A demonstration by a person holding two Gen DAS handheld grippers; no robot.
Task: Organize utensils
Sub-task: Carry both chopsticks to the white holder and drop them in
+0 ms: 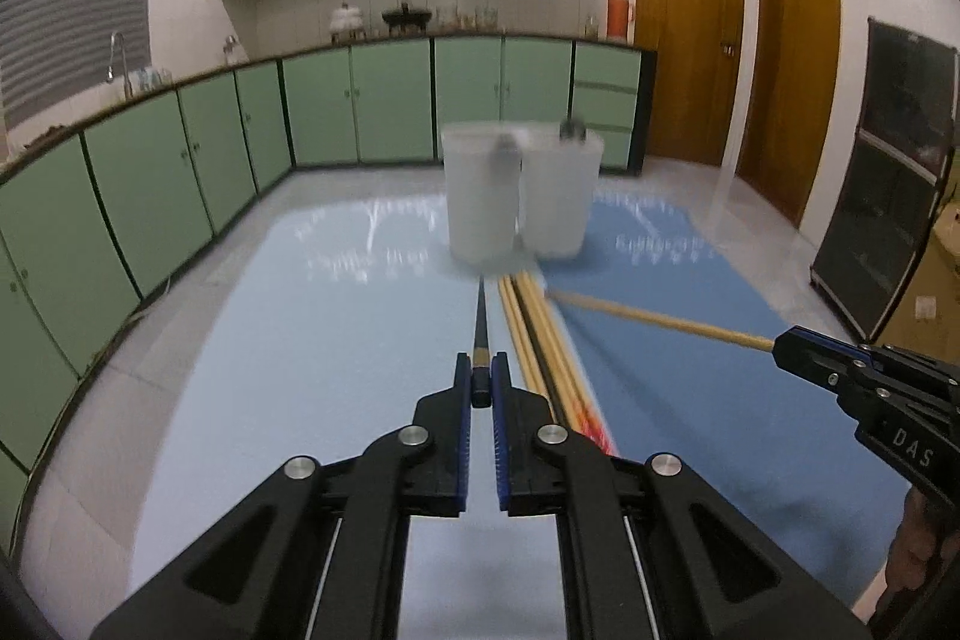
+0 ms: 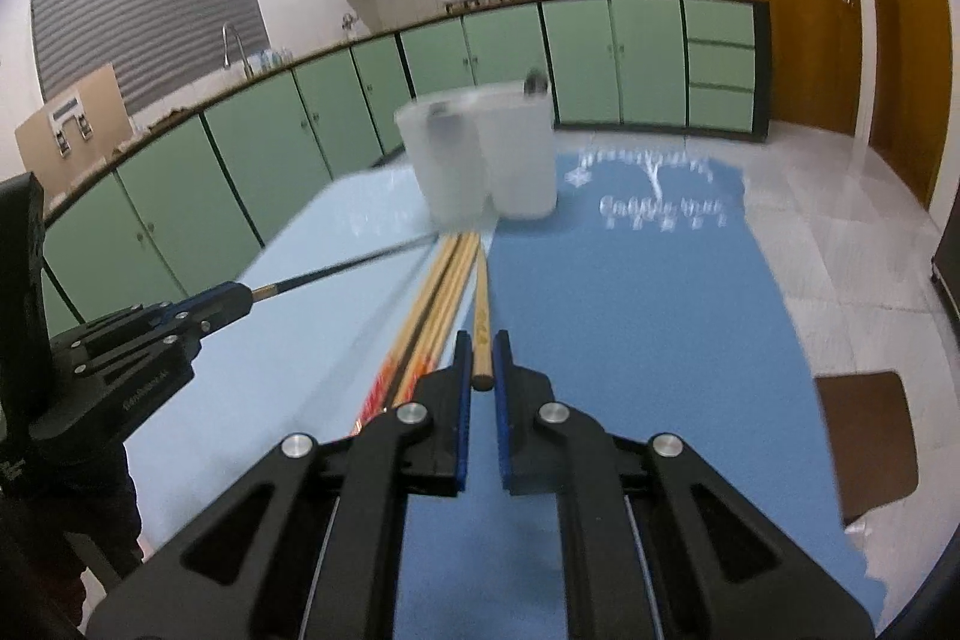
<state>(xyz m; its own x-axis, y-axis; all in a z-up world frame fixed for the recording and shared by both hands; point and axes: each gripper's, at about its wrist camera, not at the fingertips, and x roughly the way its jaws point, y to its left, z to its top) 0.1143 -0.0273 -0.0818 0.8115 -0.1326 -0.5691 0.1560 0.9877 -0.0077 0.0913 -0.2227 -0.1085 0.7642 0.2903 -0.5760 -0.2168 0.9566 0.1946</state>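
My left hand-held gripper (image 1: 481, 381) pinches the butt end of a dark chopstick (image 1: 480, 325) between its blue pads. The stick points straight ahead over the pale blue mat (image 1: 300, 340). My right hand-held gripper (image 2: 482, 361) pinches the end of a light wooden chopstick (image 2: 481, 316) in the same way, over the darker blue mat (image 2: 630, 310).

Between the two held sticks, a bundle of wooden chopsticks (image 1: 540, 334) lies along the seam where the two mats meet, with red-orange patterned ends nearest me. Their far tips reach toward the containers.

Further along the bench stand two translucent white plastic holders (image 1: 483, 193), (image 1: 561, 193), upright and touching side by side, blurred. A dark rounded utensil end shows in each; I cannot tell what kind.

Beyond them, green kitchen cabinets (image 1: 390, 100) line the wall.
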